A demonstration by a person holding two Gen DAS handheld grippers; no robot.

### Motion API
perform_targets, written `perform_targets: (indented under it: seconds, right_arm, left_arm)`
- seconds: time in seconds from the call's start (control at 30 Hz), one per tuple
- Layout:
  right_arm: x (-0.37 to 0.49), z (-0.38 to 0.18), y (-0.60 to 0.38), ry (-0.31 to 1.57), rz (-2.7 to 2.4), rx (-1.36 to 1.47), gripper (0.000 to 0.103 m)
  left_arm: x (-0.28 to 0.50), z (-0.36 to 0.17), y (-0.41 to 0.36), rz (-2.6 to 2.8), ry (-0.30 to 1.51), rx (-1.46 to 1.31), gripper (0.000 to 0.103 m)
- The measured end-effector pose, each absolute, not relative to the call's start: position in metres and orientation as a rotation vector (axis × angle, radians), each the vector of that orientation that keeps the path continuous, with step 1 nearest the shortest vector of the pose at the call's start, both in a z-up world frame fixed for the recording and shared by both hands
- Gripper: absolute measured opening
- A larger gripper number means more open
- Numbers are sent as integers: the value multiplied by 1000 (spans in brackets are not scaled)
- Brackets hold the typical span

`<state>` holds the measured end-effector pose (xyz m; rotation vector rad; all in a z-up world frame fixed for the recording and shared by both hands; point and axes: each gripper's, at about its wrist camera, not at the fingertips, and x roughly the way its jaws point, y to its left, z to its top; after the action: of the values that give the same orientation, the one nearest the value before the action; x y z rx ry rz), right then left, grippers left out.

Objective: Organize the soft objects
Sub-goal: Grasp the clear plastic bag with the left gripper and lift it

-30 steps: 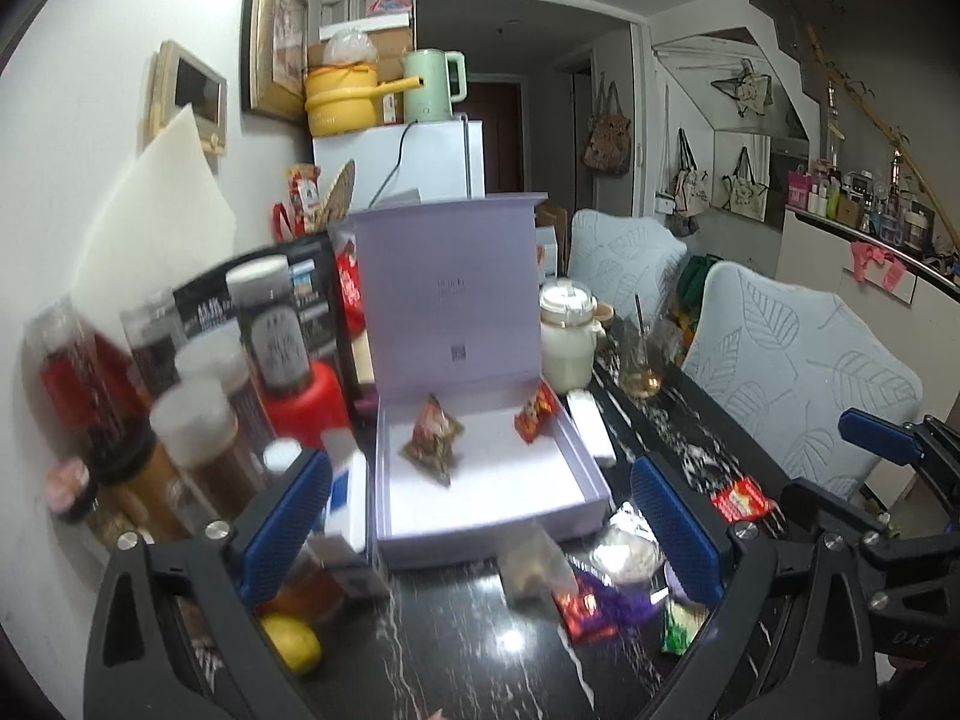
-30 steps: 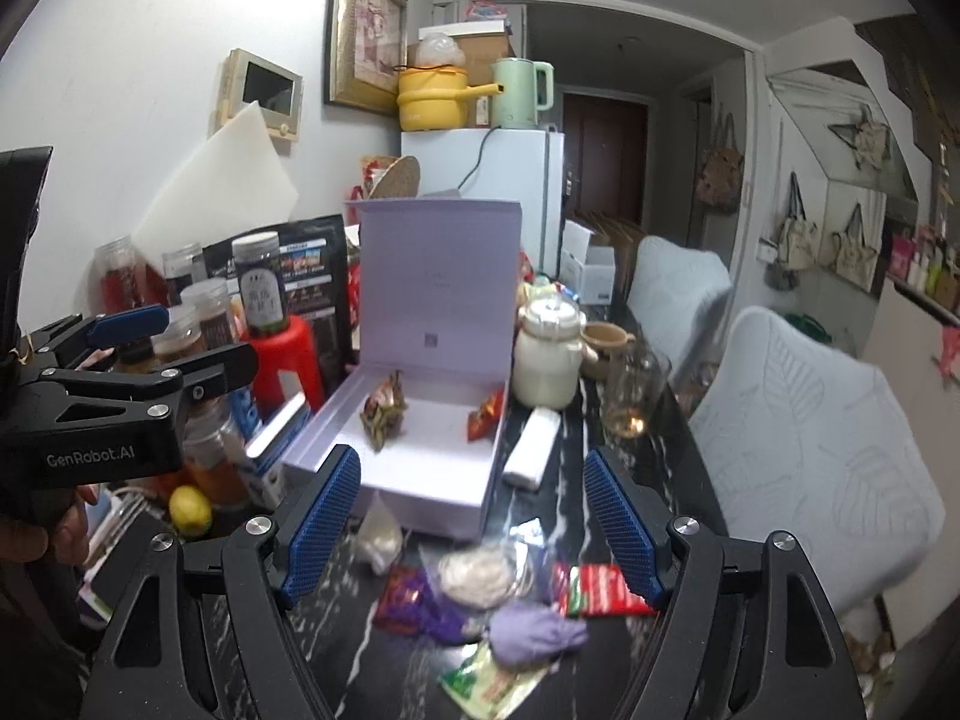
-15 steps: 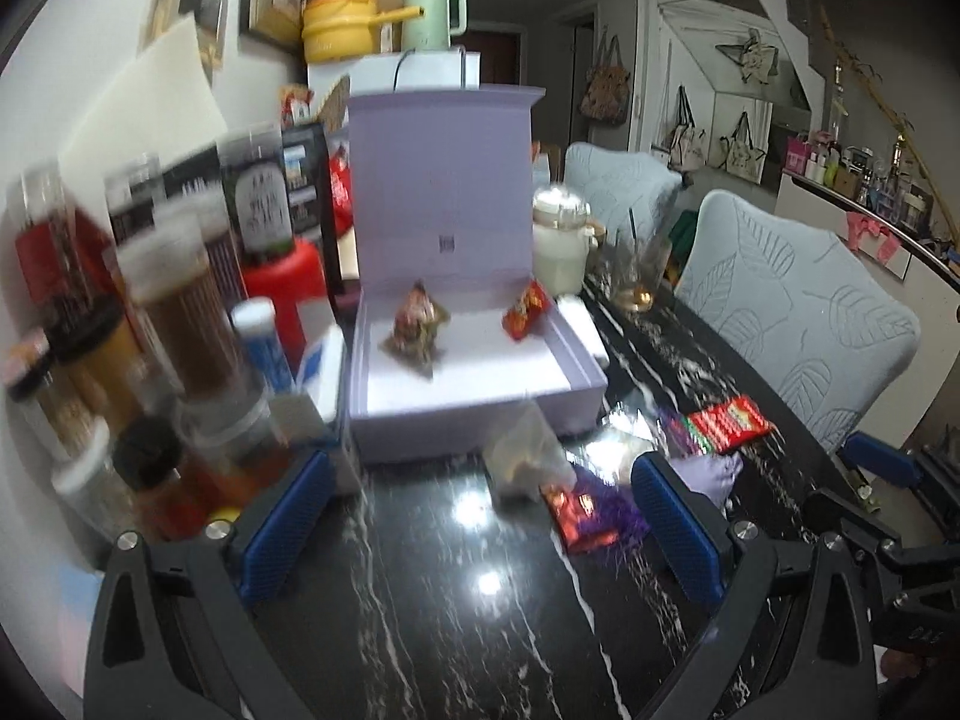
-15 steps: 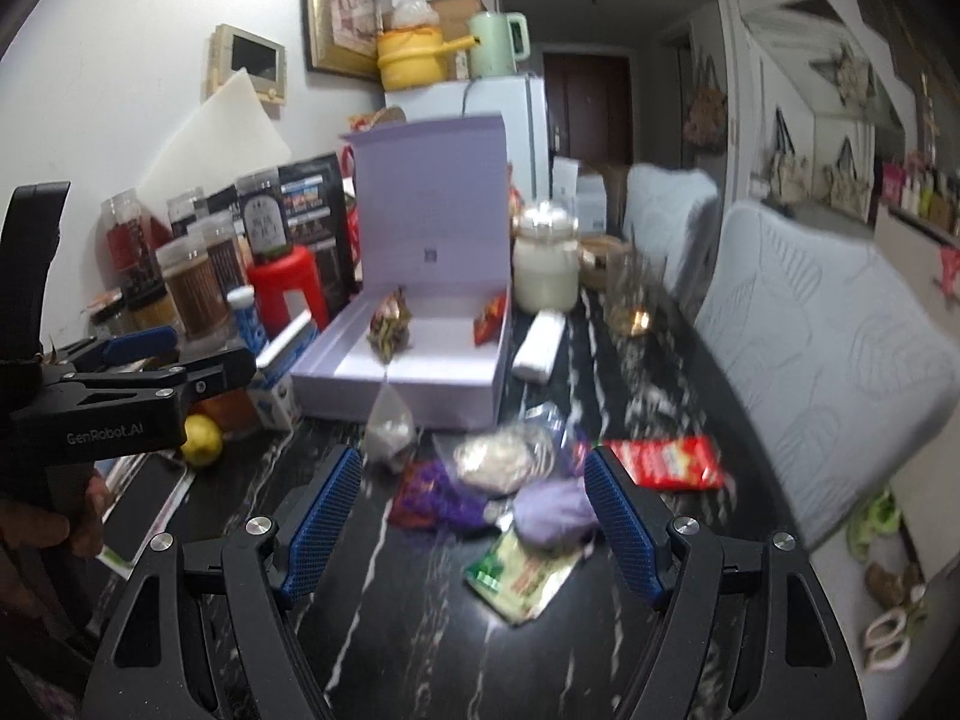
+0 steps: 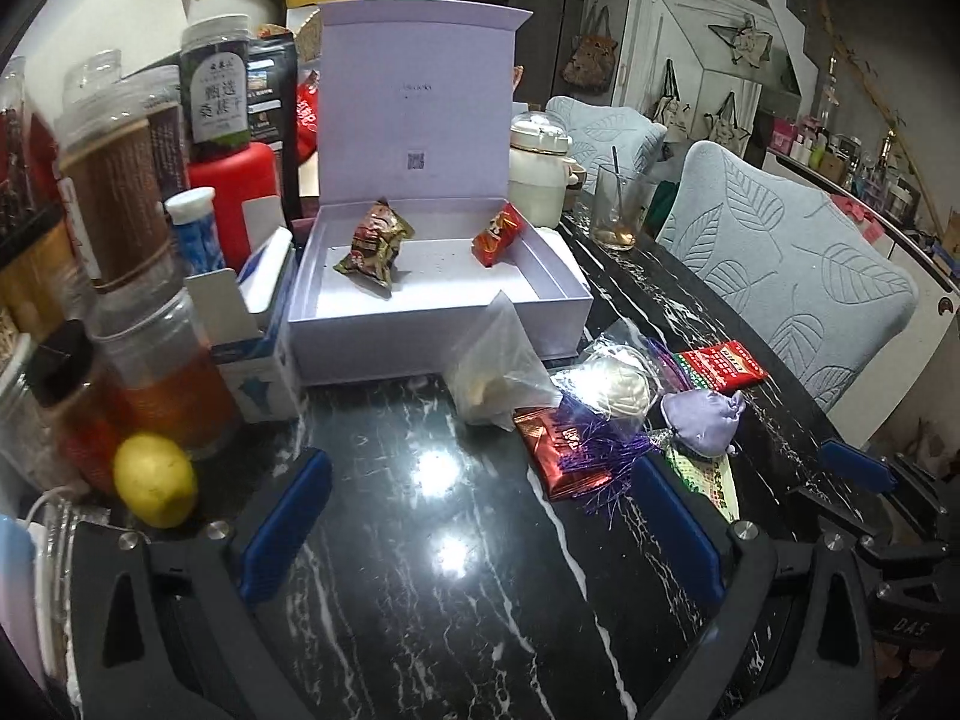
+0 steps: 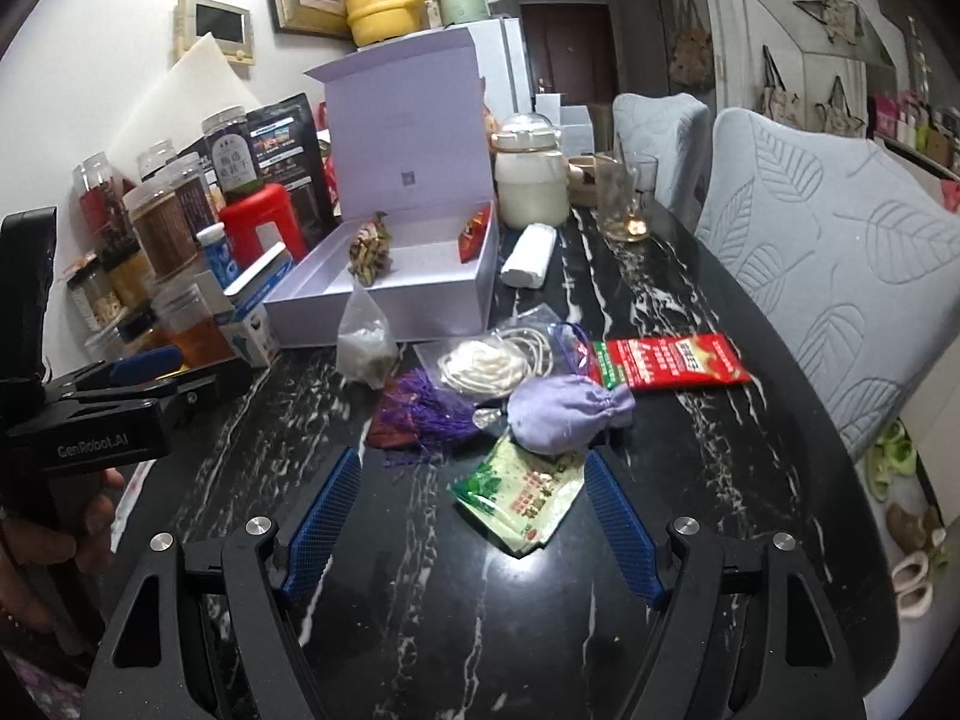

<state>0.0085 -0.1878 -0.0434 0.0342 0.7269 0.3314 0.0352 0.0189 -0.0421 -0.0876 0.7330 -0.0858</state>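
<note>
Nearest, right gripper spread wide and empty above the black marbled counter, green packet lying between its blue fingers. Left gripper likewise wide open, holding nothing. Just beyond, lilac pouch, purple tinsel, red sachet. Farther back, open lilac box with two snacks inside. Best lowered squarely over the packet, closed gently, lifted clear of the pouch.

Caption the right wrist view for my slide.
Open right gripper above a green packet and lavender pouch, open lilac box behind.
</note>
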Motion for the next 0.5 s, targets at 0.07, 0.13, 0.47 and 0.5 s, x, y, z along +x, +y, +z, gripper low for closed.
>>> perform_targets:
  seconds: [0.07, 0.13, 0.47, 0.5]
  right_arm:
    - [10, -47, -188, 725, 329, 28, 78]
    - [13, -50, -188, 728, 325, 17, 78]
    - [34, -68, -203, 788, 299, 41, 78]
    - [36, -69, -206, 794, 294, 47, 78]
  left_arm:
    - [41, -46, 16, -86, 731, -88, 101]
    - [48, -50, 12, -90, 739, -90, 101]
    - [98, -68, -6, -104, 791, -83, 101]
    - [104, -70, -7, -102, 795, -80, 101]
